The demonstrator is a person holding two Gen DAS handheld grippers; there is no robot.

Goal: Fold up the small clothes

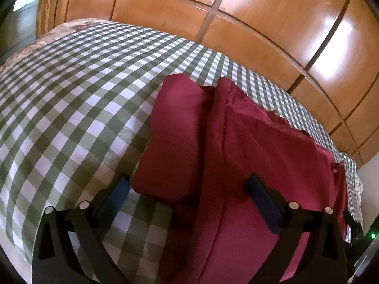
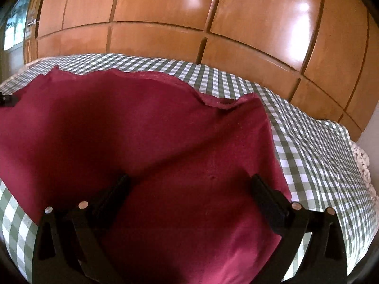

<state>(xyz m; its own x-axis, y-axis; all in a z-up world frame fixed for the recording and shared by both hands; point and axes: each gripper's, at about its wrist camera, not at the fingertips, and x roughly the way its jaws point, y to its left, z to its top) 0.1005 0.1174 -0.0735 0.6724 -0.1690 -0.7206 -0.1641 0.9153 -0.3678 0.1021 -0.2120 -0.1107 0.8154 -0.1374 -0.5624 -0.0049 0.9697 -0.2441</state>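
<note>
A dark red garment (image 1: pixel 260 142) lies spread on the green-and-white checked bed cover (image 1: pixel 71 99). In the left wrist view one folded-over part of it (image 1: pixel 175 137) rests on the left, with a ragged edge at the far side. My left gripper (image 1: pixel 188 184) hovers open over the garment's left border; its pads press on nothing. In the right wrist view the red garment (image 2: pixel 142 130) fills the middle, its far edge wavy. My right gripper (image 2: pixel 189 182) stands open above the cloth, nothing pinched between its fingers.
A wooden panelled wardrobe (image 2: pixel 189 23) rises just behind the bed. The checked cover (image 2: pixel 319 161) reaches to the right, where floral bedding (image 2: pixel 362 161) shows at the bed's edge. A small black part (image 2: pixel 7 99) pokes in at the left border of the right wrist view.
</note>
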